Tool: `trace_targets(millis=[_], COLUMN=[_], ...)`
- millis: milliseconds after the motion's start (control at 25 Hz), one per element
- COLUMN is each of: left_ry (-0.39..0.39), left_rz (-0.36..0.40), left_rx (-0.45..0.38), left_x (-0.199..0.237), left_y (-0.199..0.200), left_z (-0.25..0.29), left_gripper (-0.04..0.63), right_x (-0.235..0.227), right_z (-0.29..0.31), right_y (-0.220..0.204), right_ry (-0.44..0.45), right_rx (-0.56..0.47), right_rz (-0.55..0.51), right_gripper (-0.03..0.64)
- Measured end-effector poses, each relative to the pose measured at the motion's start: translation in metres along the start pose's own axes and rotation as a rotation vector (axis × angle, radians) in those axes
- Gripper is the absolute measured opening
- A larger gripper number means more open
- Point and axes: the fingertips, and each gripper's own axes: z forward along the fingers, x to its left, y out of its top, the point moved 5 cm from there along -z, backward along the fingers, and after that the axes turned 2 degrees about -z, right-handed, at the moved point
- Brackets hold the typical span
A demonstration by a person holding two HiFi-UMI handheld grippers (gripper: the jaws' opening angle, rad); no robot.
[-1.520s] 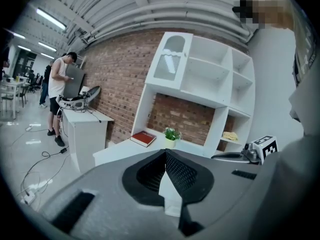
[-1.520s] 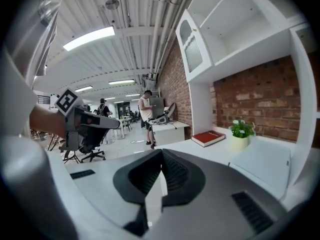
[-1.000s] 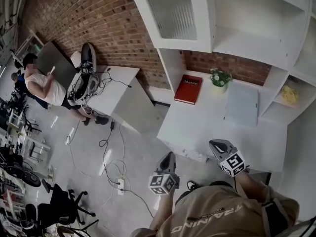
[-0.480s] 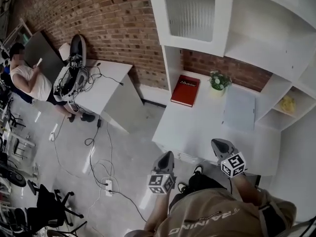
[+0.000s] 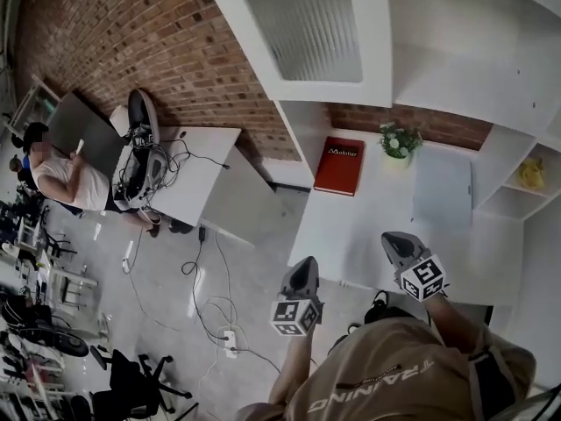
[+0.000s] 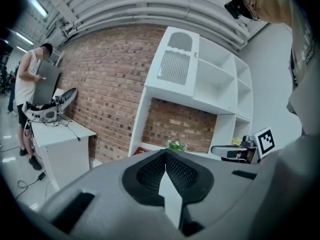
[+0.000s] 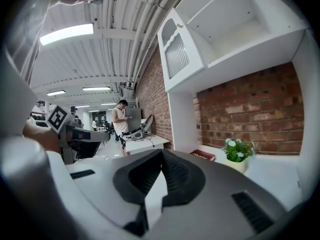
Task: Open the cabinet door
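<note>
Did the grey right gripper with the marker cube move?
Yes. The grey right gripper went forward over the white desk, closer to the flat red book.

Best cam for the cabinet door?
Left gripper view: the whole cabinet door is in frame. Head view shows it larger but cropped at the top; right gripper view sees it steeply foreshortened.

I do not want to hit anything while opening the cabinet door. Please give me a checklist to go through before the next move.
1. Cabinet door closed: ok, it looks shut.
2. Left gripper free: ok, jaws together, nothing held.
3. Right gripper free: ok, jaws together, nothing held.
4. Jaws ready to take a handle: not ok, both are shut.
5. Grippers at the door: not ok, both are apart from it, down near the desk.
6. Door handle found: cannot tell.
</note>
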Motion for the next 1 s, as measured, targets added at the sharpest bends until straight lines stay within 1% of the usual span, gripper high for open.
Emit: trace_targets(millis=[120,320,440,560,680,800,840,920,1000], left_ry=[-0.001,-0.003,-0.029,-0.085,-0.159,-0.244,-0.264,-0.313,-0.366], left_rz=[0.022,-0.001,0.000,0.008,0.052,0.090,0.084,0.048,0.025], left_rx=[0.009,0.070,0.098,0.104,0.115,0.136,0.146,0.157,0.150], left_x=[-0.002,-0.002,-0.001,-0.004,-0.013,-0.012,-0.011,-0.014,-0.022], left_y=[0.004,-0.012,-0.013,-0.004,0.003,0.008,0.008,0.009,0.014], left_z=[0.021,0.048,0.068,0.095,0.116,0.134,0.135,0.139,0.149], left_gripper=[0.008,0.009,0.008,0.008,0.009,0.009,0.009,0.008,0.008], right_x=[-0.016,-0.037,-0.048,-0.067,-0.086,-0.086,-0.082,-0.077,-0.078], right_z=[0.016,0.034,0.034,0.033,0.033,0.039,0.040,0.035,0.029], right_y=[0.000,-0.008,-0.014,-0.026,-0.036,-0.021,-0.014,-0.002,0.004], right_ry=[0.012,0.027,0.011,-0.047,-0.136,-0.188,-0.197,-0.220,-0.244], right_rx=[-0.017,-0.001,0.011,0.043,0.081,0.037,0.020,0.000,0.005], right_rz=[-0.001,-0.011,-0.017,0.016,0.093,0.123,0.119,0.101,0.073], right_gripper=[0.012,0.012,0.012,0.012,0.012,0.012,0.012,0.012,0.012])
